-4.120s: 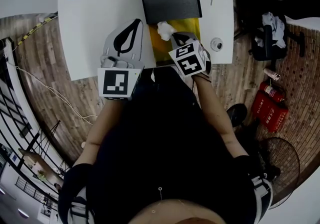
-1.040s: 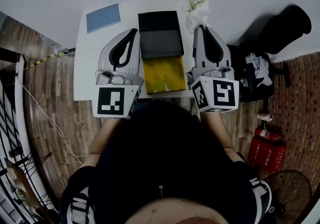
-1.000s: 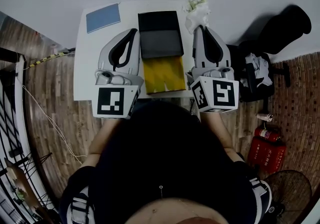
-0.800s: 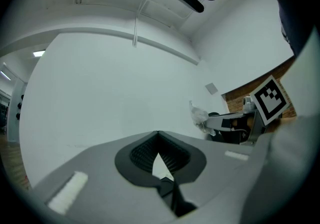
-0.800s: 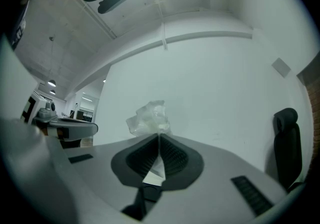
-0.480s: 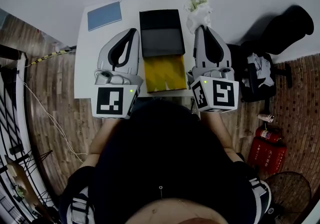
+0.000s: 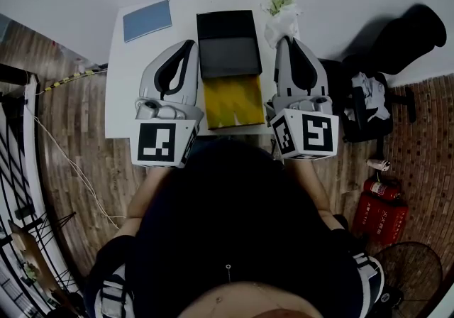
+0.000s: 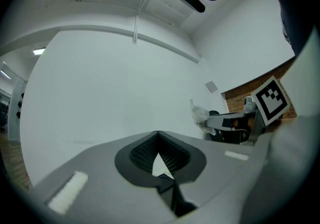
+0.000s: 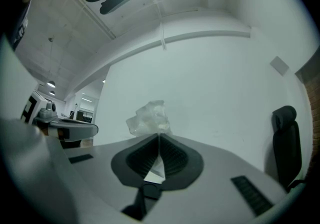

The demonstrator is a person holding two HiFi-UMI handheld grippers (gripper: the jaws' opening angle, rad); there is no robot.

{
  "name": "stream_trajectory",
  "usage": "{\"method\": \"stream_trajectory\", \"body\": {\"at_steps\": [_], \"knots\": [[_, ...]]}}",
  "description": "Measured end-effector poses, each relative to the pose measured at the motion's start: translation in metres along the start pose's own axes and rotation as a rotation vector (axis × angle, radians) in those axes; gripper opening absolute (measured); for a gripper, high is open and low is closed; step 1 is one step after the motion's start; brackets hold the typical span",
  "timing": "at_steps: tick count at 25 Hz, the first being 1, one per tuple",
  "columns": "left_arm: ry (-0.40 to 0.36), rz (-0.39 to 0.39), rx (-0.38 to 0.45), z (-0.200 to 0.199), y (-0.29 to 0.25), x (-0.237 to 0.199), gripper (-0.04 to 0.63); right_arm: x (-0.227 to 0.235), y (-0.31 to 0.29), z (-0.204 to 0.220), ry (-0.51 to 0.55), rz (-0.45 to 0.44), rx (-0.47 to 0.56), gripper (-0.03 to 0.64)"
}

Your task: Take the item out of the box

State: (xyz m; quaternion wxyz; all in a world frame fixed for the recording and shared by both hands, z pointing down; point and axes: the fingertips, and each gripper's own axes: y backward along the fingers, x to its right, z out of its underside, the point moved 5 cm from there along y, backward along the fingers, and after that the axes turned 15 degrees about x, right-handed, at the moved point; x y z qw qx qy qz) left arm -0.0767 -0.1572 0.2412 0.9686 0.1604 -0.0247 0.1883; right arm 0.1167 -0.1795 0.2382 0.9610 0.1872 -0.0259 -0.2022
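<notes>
Item [image 7: 281, 20], a single crumpled clear wrap, is hanging just right of the one open box [image 7: 228, 47], pinched in the clenched right gripper [image 7: 285, 39]. Left of the box, the left gripper [image 7: 189, 43] is hovering clenched, empty. Farther left, one blue book [image 7: 147, 20] is lying.

Crinkly translucent plastic item [image 9: 148, 117], matt white table [image 7: 126, 61].

Open rectangular box [image 7: 228, 68], black half far, yellow-lined half near, flat on desk [image 7: 128, 75] just left of right tool [image 7: 285, 38]. Crumpled white plastic-wrapped item [image 7: 281, 22] out of box, pinched at that tool's closed tips.
</notes>
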Motion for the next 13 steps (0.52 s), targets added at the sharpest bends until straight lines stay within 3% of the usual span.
{"method": "stream_trajectory", "body": {"at_steps": [13], "knots": [[0.008, 0.008, -0.003, 0.0045, 0.0011, 0.0063, 0.009, 0.005, 0.0091, 0.0055, -0.001, 0.013, -0.019, 0.018]]}}
